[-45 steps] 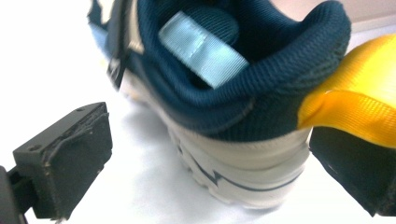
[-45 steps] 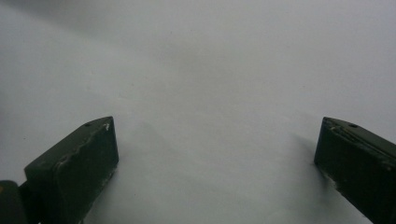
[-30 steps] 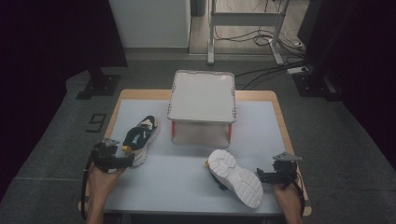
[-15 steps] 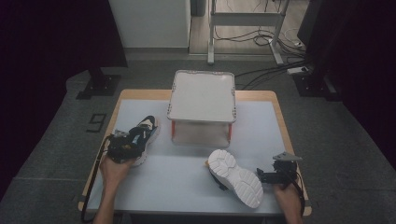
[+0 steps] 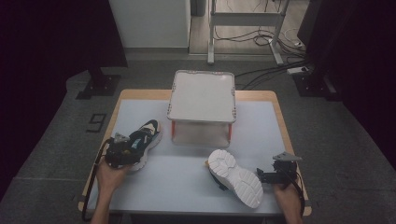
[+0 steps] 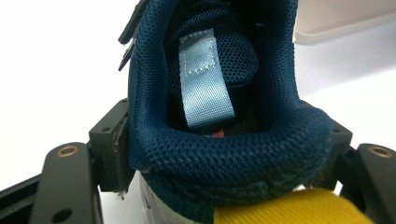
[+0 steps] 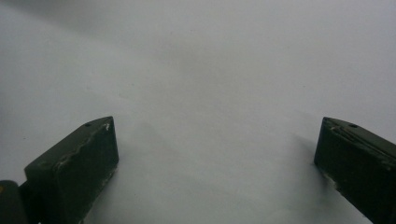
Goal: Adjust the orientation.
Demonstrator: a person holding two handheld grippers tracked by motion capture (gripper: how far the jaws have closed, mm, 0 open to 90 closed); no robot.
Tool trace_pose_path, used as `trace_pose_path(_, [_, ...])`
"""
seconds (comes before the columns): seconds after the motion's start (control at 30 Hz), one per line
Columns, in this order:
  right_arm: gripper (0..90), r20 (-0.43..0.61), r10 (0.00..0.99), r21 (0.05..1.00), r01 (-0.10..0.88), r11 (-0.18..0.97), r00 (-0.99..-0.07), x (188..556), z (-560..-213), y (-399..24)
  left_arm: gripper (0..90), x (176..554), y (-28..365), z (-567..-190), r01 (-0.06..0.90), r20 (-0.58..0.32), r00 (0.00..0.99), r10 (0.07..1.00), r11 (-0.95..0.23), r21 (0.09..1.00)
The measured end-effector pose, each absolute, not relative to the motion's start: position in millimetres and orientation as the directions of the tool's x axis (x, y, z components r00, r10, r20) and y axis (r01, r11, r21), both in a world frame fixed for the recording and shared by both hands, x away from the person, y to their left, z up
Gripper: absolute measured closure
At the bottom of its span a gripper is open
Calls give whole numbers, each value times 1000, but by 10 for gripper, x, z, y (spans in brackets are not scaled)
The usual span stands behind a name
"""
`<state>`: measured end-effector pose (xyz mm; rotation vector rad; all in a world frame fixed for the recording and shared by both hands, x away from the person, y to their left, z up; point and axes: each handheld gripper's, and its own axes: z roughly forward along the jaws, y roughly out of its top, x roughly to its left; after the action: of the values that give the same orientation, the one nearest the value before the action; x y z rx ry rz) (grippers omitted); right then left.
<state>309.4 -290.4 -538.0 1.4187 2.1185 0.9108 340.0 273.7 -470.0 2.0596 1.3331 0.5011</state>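
Observation:
A dark blue and white sneaker [image 5: 144, 137] stands upright at the table's left, toe pointing away. My left gripper [image 5: 122, 152] is at its heel. In the left gripper view the padded blue heel collar [image 6: 224, 163] sits between the jaws, which have just been closing, and both pads [image 6: 113, 149] press on its sides. A light blue pull tab [image 6: 205, 79] lies inside the shoe. A white sneaker [image 5: 236, 178] lies on its side at the front right, sole up. Just right of it my right gripper [image 5: 270, 176] stands open over bare table [image 7: 215, 154].
A white lidded box [image 5: 203, 95] with orange corners stands at the table's middle back, close to the blue sneaker's toe. The light table top [image 5: 187, 186] has a wooden rim. Cables and stands lie on the floor beyond.
My left hand has moved forward and right to the blue sneaker's heel, and its jaws have closed in on the heel. The right hand and the white sneaker have not moved.

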Motion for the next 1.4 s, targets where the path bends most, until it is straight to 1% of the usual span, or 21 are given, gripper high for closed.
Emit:
trace_pose_path(0.27, [0,7,923,720,642,262,-385,3094,-5379,-2906,263,3147,2671,-4573,644,-48,458,888,-295,706])
trace_pose_path(0.37, [0,7,923,721,641,262,-385,3093,-5379,-2905,263,3042,2539,-4521,626,-56,496,866,-313,714])
trace_pose_path(0.63, [0,6,923,722,641,262,-385,3093,-5379,-2905,263,2946,2270,-4432,599,-63,550,833,-341,724])
trace_pose_path(0.8, [0,6,923,723,640,261,-384,3092,-5380,-2903,262,3069,2000,-4475,598,-52,559,827,-359,717])
trace_pose_path(0.9, [0,6,923,723,639,261,-384,3092,-5380,-2903,262,3132,1913,-4504,599,-44,557,829,-365,712])
trace_pose_path(1.03, [0,6,923,723,639,261,-384,3092,-5380,-2903,261,3309,1731,-4535,601,-45,561,827,-369,709])
trace_pose_path(1.4, [0,7,923,722,641,262,-385,3093,-5379,-2905,260,3619,1437,-4521,606,-37,538,842,-356,711])
